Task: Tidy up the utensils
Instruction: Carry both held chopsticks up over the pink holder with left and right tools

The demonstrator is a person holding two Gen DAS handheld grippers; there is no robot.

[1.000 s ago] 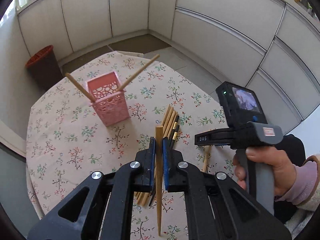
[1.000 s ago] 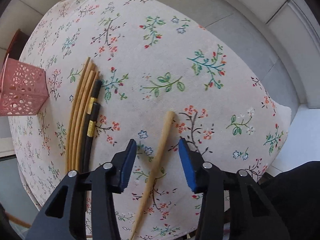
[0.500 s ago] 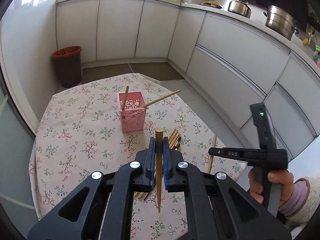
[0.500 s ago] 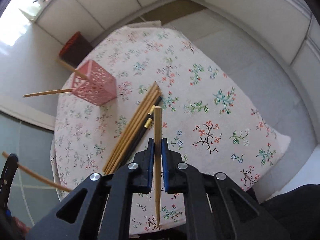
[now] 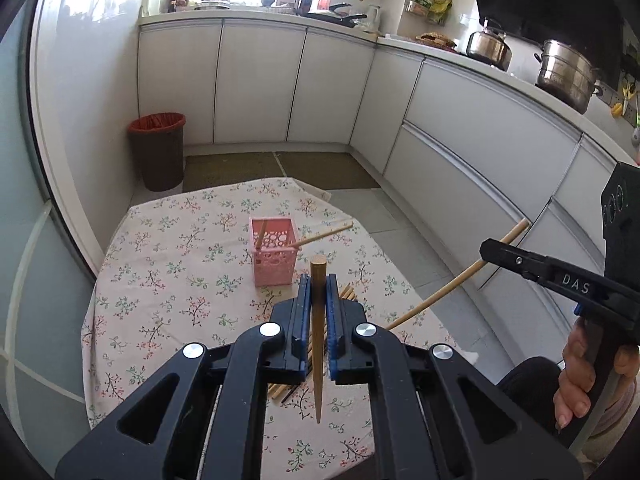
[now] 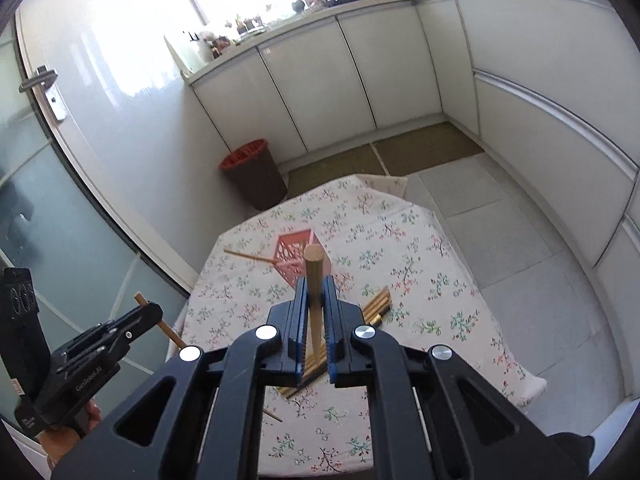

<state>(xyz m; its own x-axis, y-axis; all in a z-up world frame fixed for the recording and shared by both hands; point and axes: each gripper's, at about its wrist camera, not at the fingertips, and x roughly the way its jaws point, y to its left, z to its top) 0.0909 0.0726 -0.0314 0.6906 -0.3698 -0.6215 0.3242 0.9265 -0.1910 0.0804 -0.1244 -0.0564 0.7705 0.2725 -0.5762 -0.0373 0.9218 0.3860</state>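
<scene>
A pink perforated holder [image 5: 274,255] stands on the floral table [image 5: 168,280] with two wooden chopsticks leaning in it; it also shows in the right wrist view [image 6: 296,250]. My left gripper [image 5: 319,308] is shut on a wooden chopstick [image 5: 318,320], held well above the table. My right gripper [image 6: 314,316] is shut on another wooden chopstick [image 6: 313,296], also raised; the left wrist view shows it [image 5: 456,280] at the right. A bundle of wooden and black chopsticks [image 6: 378,306] lies on the table below the grippers.
A brown bin with a red liner [image 5: 158,156] stands on the floor beyond the table. White kitchen cabinets [image 5: 460,128] curve around the back and right. A glass door [image 6: 48,184] is at the left.
My right gripper closed on the loose chopstick and lifted it. Both grippers rose and pulled back from the table, each holding a chopstick.
</scene>
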